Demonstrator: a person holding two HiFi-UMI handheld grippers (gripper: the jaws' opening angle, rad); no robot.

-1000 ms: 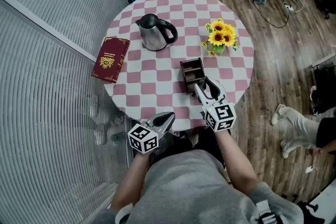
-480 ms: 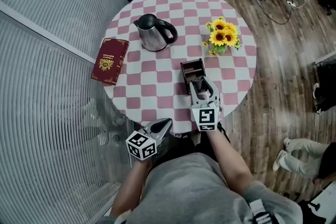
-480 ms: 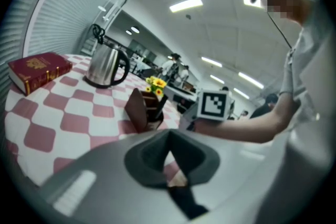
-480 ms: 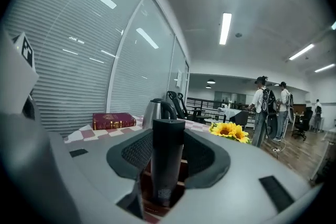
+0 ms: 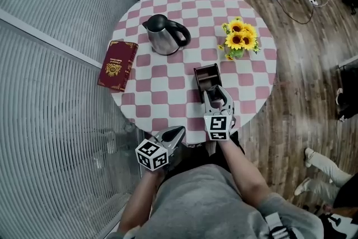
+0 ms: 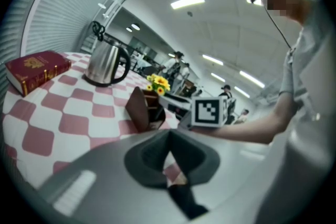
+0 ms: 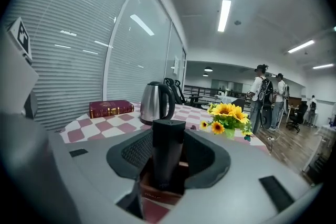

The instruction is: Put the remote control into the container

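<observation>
We grip slim black remote control (image 7: pixel 167 149) upright in right gripper (image 5: pixel 217 93), straight above brown wooden container (image 5: pixel 197 78); left gripper (image 5: pixel 178 131) closed, empty.

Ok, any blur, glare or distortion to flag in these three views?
Head view: sharp, evenly lit, table barely curved. Left gripper view: heavy fisheye, dark corners, kettle slightly soft. Right gripper view: same fisheye bowing the blinds, bright ceiling light, remote crisp.

Steel kettle (image 5: pixel 163 34) mid-table, red book (image 5: pixel 118 64) at left edge, sunflowers (image 5: pixel 239 40) at right, pink checked tablecloth (image 5: pixel 168 89)
</observation>
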